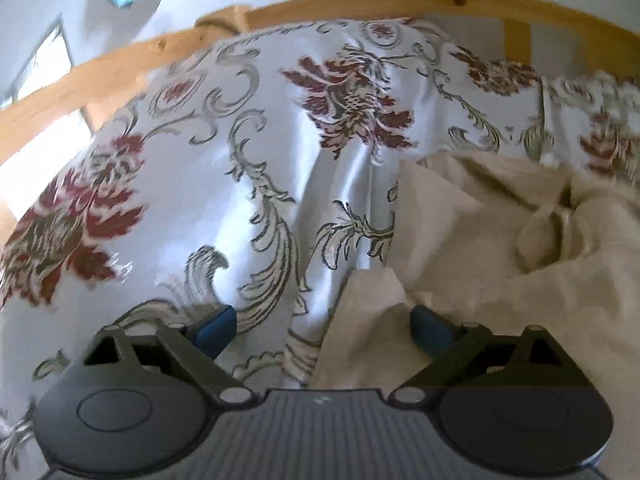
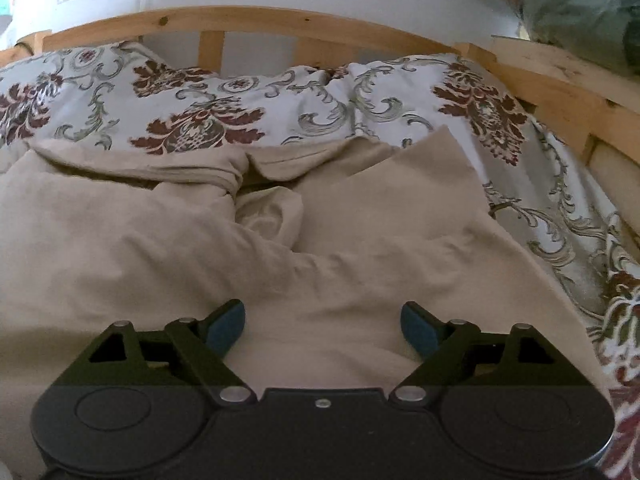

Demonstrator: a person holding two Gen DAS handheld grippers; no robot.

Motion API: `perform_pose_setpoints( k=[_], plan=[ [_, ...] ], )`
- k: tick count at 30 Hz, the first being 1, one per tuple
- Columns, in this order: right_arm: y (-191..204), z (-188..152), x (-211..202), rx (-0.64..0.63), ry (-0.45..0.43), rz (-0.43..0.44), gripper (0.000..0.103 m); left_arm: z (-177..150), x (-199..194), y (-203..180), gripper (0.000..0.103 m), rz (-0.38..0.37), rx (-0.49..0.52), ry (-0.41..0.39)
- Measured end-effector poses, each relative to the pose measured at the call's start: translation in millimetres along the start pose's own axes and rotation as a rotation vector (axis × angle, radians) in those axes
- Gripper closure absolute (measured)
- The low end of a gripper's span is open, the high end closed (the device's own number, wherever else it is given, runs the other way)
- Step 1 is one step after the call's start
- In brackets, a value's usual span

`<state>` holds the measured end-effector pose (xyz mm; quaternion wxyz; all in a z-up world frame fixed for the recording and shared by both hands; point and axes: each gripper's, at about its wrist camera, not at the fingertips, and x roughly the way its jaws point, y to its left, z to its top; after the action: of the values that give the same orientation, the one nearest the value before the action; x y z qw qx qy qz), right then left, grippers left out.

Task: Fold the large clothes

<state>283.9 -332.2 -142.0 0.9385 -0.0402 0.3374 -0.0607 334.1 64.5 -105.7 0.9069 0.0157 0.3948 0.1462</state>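
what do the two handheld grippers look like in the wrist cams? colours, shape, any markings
Both look identical. Left gripper and right gripper: matte black body with a round disc housing on each side, angular black linkage arms with silver pivot pins, and blue pads on the fingertips. The centre plate is ribbed on the left. No cables, labels, hands or sleeves visible.

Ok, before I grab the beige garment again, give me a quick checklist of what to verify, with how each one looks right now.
1. Left gripper open, nothing pinched: ok, the fingers stand wide apart.
2. Right gripper open, nothing pinched: ok.
3. Beige garment lying flat: not ok, it is bunched and creased around its middle.
4. Garment edge within the left gripper's span: ok, a beige corner lies between its fingers.
5. Garment fully on the floral bedspread: cannot tell, its near edge is hidden behind the grippers.
6. Wooden bed frame clear of both grippers: ok, it sits well beyond the cloth.
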Motion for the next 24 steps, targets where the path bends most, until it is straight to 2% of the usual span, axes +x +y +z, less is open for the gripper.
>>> perform_pose_setpoints(
  k=[3,4,6,8,11,14,17,21,24],
  plan=[
    [9,10,-28,0.020,-0.108,0.030,0.019,10,-28,14,0.003,-0.102,-0.101,0.029],
    [14,13,-37,0.006,-0.157,0.030,0.013,11,-40,18,0.001,-0.133,-0.128,0.027],
    [30,21,-47,-0.046,-0.254,0.044,0.000,11,-66,21,0.001,-0.166,-0.143,0.026],
    [49,30,-46,-0.114,-0.303,0.071,0.001,7,-91,20,0.001,-0.209,-0.125,0.036],
    [76,40,-28,-0.193,-0.313,0.112,0.001,-11,-121,20,0.000,-0.280,-0.142,0.056],
    [92,44,-4,-0.239,-0.319,0.104,0.001,-40,-130,16,0.000,-0.366,-0.156,0.099],
    [89,43,20,-0.186,-0.269,0.124,0.003,-56,-124,5,0.000,-0.405,-0.125,0.157],
    [82,35,42,-0.110,-0.182,0.161,0.003,-59,-108,-4,0.000,-0.455,-0.120,0.213],
    [79,34,31,-0.099,-0.217,0.176,0.009,-68,-93,-2,0.000,-0.468,-0.171,0.294]
  ],
)
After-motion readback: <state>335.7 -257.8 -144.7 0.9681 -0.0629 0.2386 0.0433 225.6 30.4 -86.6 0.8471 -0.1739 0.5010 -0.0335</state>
